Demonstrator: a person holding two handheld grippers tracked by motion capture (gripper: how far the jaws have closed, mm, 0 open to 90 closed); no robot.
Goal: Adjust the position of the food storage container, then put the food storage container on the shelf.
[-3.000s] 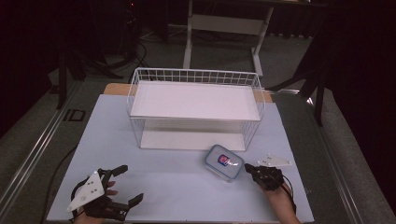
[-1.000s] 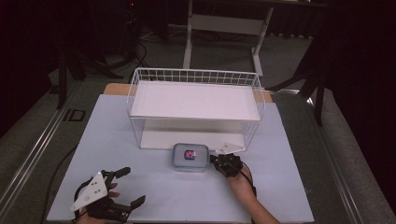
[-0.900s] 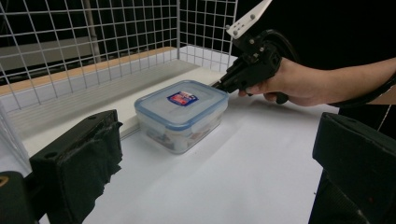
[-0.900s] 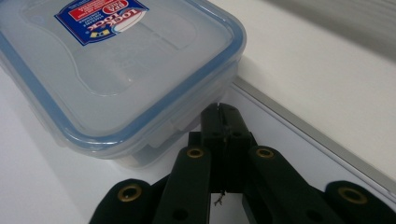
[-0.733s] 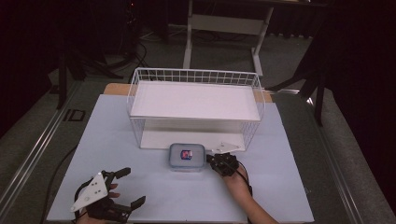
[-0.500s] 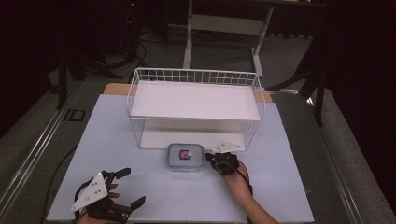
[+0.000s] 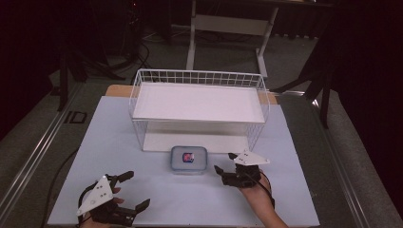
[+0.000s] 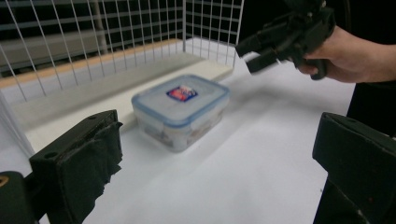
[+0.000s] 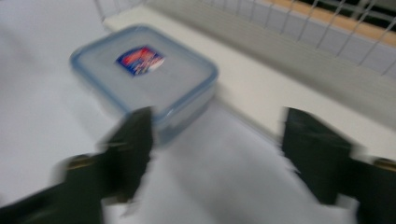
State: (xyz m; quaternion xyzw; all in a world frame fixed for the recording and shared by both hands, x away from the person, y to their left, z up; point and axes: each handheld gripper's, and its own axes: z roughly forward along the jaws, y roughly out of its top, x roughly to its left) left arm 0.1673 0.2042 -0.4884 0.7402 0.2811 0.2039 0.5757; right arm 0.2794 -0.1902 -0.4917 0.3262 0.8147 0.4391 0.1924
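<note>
Nearest the person, the left tool (image 7: 127,191) rests low at the front left of the white worktop (image 7: 142,166), its jaws spread wide with nothing between them; in the left gripper view those jaws frame the scene from either side. Further in and to the right, the right tool (image 7: 223,163) is held just above the worktop in the person's hand (image 7: 254,190), jaws also spread and gripping nothing, pointing toward the container (image 7: 188,159). That clear lidded box with its blue rim and a red-and-blue label on the lid sits flat on the worktop, near the right tool but apart from it; the right gripper view, blurred, shows it just ahead of the left jaw. Directly behind the container, just beside it, stands the white wire rack (image 7: 198,102), whose lower board lies along the container's far edge.
</note>
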